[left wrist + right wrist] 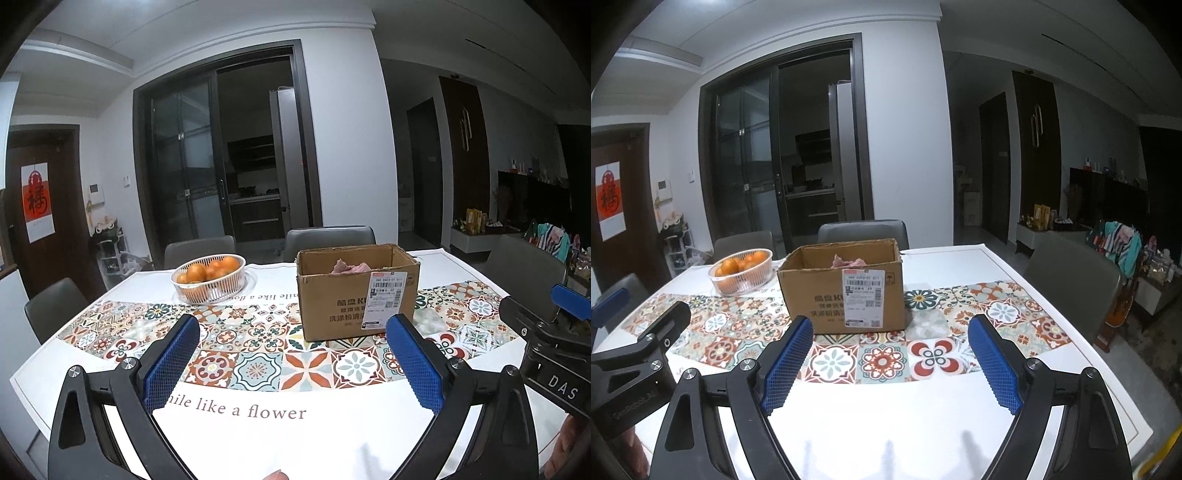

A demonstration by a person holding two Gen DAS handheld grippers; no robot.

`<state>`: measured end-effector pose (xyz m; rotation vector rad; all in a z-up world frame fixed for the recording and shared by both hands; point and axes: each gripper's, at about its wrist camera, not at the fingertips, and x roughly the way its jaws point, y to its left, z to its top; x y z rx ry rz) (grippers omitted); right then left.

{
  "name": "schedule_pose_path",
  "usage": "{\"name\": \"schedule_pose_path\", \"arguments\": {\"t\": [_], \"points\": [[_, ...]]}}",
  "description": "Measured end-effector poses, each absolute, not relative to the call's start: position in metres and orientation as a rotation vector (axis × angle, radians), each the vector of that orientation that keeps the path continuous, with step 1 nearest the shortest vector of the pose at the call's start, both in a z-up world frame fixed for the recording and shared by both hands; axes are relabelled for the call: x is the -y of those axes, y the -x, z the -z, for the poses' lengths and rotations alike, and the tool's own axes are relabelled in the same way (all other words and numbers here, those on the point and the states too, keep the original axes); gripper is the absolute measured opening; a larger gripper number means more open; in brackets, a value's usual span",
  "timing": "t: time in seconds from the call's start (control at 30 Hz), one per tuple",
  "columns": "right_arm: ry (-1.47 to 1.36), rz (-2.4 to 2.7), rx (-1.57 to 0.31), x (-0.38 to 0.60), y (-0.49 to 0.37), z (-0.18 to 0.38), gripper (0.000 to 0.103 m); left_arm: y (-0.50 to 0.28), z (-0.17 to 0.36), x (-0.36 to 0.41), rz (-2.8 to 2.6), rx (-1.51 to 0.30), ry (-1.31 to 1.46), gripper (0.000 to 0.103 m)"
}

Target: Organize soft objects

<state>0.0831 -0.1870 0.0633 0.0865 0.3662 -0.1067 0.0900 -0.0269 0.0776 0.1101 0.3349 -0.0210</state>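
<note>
Dining table (332,424): my left tool (295,365) and right tool (890,363) gaped wide, empty; pink cloth (349,266) deep in box (356,291), clumsy reach risked tipping it.

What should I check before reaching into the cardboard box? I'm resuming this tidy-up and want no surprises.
1. Left tool open, nothing held: ok.
2. Right tool open, nothing held: ok.
3. Cardboard box open-topped, upright on the table: ok.
4. Pink soft item showing inside the box: ok; how many lie there: cannot tell.
5. Path from both tools to the box unobstructed: ok.
6. Basket of oranges apart from the box: ok.
</note>
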Motion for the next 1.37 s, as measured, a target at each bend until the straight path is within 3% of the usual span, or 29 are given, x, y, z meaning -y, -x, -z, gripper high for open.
{"name": "schedule_pose_path", "arguments": {"t": [1.37], "points": [[-0.11,0.095,-0.4,0.19,-0.08,-0.053,0.087,-0.088,-0.076,0.026,0.051,-0.345,-0.112,0.103]]}}
